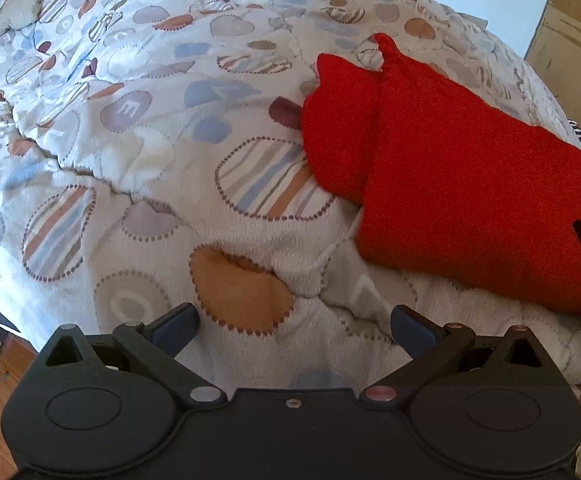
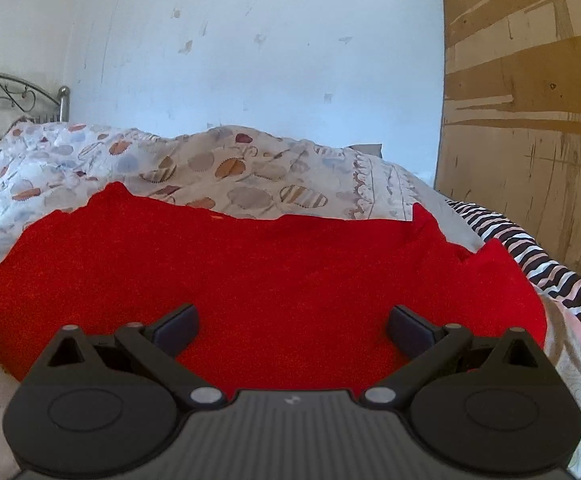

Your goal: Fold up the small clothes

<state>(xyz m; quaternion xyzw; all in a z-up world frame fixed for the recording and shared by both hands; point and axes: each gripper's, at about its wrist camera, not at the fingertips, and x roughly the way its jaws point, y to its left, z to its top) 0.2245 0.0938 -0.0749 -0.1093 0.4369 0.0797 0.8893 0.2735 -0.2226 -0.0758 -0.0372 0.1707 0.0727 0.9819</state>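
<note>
red garment (image 2: 258, 280) lies flat on the patterned quilt (image 1: 138, 152), toward the bed's right side | right gripper (image 2: 292, 326) low over its near edge, jaws spread, holding nothing | left gripper (image 1: 294, 326) over bare quilt beside it, jaws spread, empty | striped cloth (image 2: 546, 264) at garment's right

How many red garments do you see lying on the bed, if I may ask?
1: the red garment lies on the patterned quilt, directly beneath the open right gripper. Others may lie outside the views.
</note>
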